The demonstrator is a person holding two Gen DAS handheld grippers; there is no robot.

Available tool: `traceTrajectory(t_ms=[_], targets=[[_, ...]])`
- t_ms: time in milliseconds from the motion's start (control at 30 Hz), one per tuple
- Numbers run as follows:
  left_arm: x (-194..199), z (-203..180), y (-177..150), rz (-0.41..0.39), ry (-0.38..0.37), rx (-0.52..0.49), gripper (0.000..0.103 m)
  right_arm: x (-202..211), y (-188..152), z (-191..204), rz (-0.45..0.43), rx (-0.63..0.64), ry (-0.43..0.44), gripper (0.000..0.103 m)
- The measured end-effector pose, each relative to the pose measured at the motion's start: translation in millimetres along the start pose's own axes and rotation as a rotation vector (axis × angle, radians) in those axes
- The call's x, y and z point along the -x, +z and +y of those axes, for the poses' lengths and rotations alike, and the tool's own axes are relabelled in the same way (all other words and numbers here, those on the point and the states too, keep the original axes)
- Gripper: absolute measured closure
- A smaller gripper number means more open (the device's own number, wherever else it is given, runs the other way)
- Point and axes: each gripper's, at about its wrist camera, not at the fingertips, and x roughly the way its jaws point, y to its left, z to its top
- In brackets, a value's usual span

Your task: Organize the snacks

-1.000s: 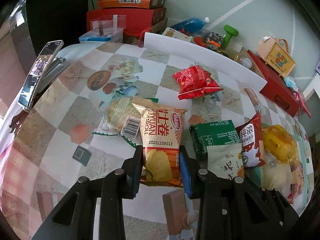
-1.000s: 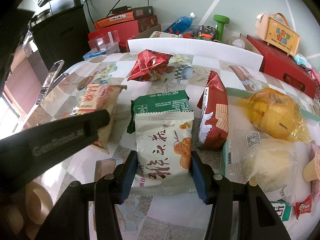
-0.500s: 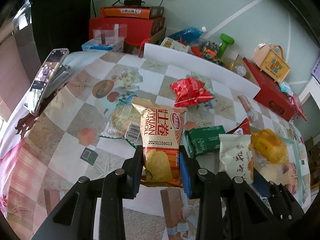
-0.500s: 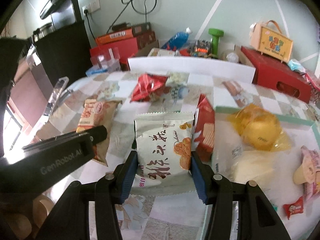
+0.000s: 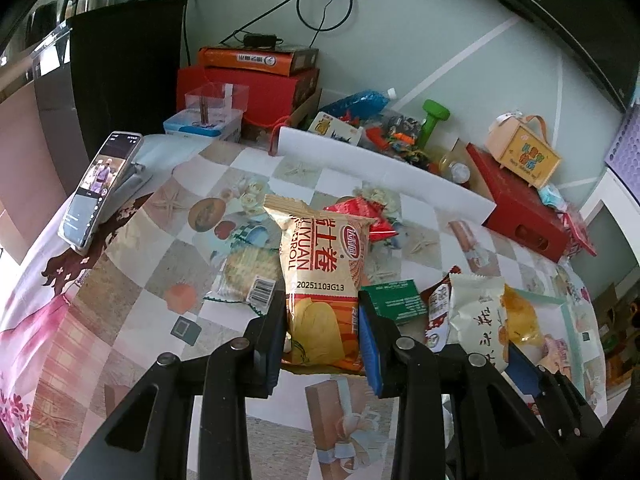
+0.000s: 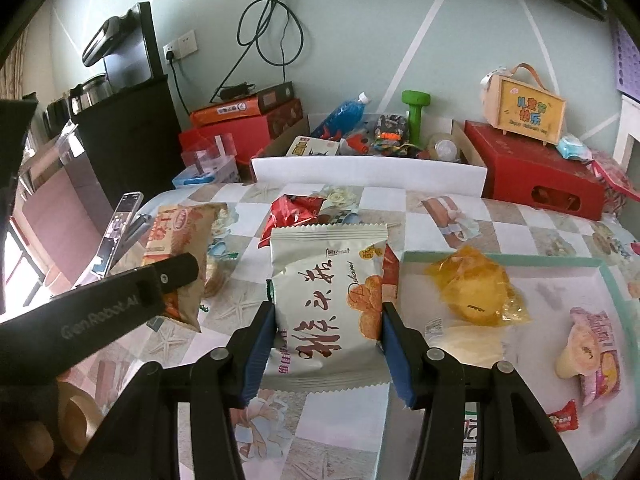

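Jaws on both grippers clamped: L (image 5: 323, 332) w/ egg-roll pack (image 5: 322, 280), R (image 6: 326, 350) w/ white pack (image 6: 326, 300)

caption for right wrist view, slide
Right gripper clamps a white snack packet above the table; left gripper holds an orange one.

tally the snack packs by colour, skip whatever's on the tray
red foil packets: 2
green foil packet: 1
clear plastic biscuit packet: 1
orange egg-roll packet, in left tool: 1
white crinkle-edged packet, in right tool: 1
total: 6
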Motion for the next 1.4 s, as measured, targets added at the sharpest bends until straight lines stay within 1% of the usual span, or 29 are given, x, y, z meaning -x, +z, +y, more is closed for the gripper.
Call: traceTrajectory(t_ms=[167,333,633,833,1033,1200,1300,1400], targets=[[4,-7,0,-0.001,-0.034,-0.006,0.068,5,2,-7,-0.013,-0.011,-0.011,0.048],[8,-21,-1,-0.010,-0.060,-0.034,0.068,13,5,-23,-0.036,-0.042,-0.050,0.048],[13,-59,-5,-0.011,-0.125,-0.117,0.068,36,10,-73,-0.088,-0.142,-0.166,0.048],[15,-88,-12,-0.004,-0.169,-0.183,0.068,46,9,-104,-0.094,-0.196,-0.240,0.048],[1,-107,-21,0.037,-0.181,-0.229,0.068,49,4,-127,-0.075,-0.245,-0.288,0.048],[-19,-118,-33,0.088,-0.156,-0.260,0.068,37,-4,-141,-0.005,-0.278,-0.306,0.048],[-29,-124,-39,0.112,-0.142,-0.279,0.068,30,-9,-145,0.028,-0.288,-0.302,0.048],[-33,-128,-42,0.117,-0.134,-0.297,0.068,28,-12,-148,0.046,-0.295,-0.305,0.048]])
